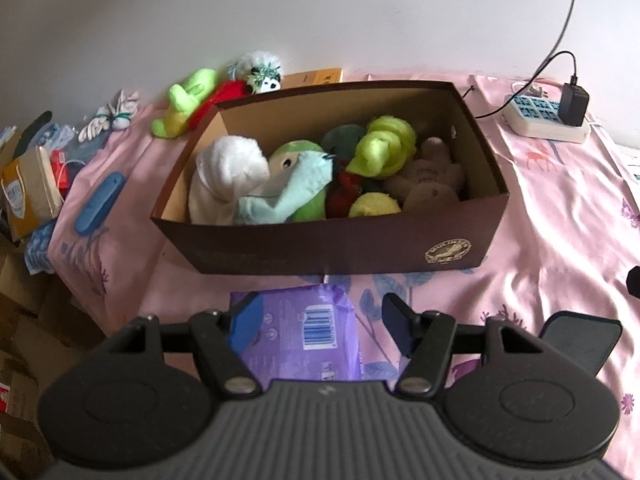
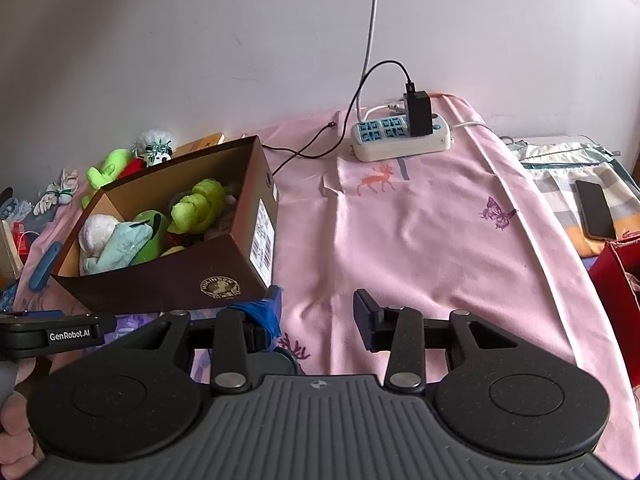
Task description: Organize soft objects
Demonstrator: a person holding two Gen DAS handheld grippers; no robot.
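Note:
A brown cardboard box stands on the pink bed sheet, full of soft toys: a white plush, a light-blue plush, a lime-green knotted plush and a beige bear. The box also shows in the right wrist view. A lime-green plush and a white fluffy toy lie behind the box by the wall. My left gripper is open and empty in front of the box, over a purple packet. My right gripper is open and empty, to the right of the box.
A white power strip with a black charger and cables lies at the back. A blue flat object lies left of the box. Cardboard boxes and clutter sit off the bed's left edge. A phone and a red box are at the right.

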